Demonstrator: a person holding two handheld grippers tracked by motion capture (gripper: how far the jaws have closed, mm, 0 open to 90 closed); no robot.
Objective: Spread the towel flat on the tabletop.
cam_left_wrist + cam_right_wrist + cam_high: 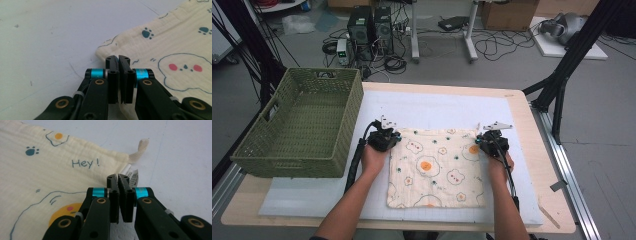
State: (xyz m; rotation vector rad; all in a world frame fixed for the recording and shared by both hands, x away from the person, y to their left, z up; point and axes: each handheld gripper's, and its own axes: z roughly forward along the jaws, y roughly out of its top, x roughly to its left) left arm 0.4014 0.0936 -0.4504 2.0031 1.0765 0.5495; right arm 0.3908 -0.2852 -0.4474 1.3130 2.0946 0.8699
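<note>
green basket (299, 125) empty-looking, left end of table (532, 130) | left gripper (386, 136) jaws pinching far-left corner of cloth (437, 167) | cloth flat on white mat (437, 107), mid-table | right gripper (488, 139) jaws pinching far-right corner by label (132, 173)

Both your forearms come in from the near edge of the table, reaching forward roughly side by side and well apart. Your left hand (373, 156) grips the left gripper (388, 136) a little left of the table's middle; its jaws are pressed together, with a sliver of cloth edge between them. Your right hand (498, 162) carries the right gripper (482, 140) toward the right edge, jaws likewise closed tight and pinching fabric at their base.
</note>
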